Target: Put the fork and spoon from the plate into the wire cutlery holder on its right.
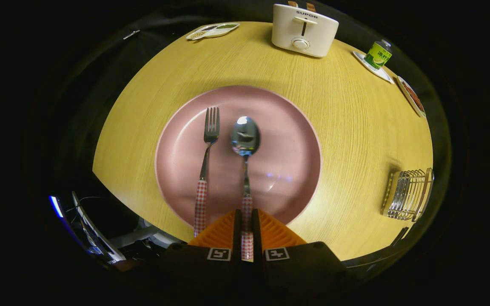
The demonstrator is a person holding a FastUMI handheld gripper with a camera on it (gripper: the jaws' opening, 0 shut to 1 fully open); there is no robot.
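Right between my fingers sits the spoon (245, 140) handle, the checked grip running down the narrow slot, and as far as I can tell the gripper (247, 229) is clamped on it from both sides. Bowl end points away from me, resting face up near the middle of the plate (287, 127). I'd guess it's light and stiff, polished steel up top so slippery there; the patterned grip looks like the better place to hold, which is where I am. Held at the tail end, it'll probably want to droop bowl-down when lifted, so I'd go slow.

Fork (206, 161) lies just beside the spoon on the plate, parallel, tines away from me, same checked handle hanging past the near rim. Same plan for that one.

Holder (407, 194) stands on the table (347, 127) off to the plate's right, well apart from it. Thin wires, looks tippy, so I'd lower rather than drop.

Beyond the plate there's a toaster (304, 29) with SUPOR printed on it. Right of that, a green can (378, 54) on a small dish; its label is too small for me to read.
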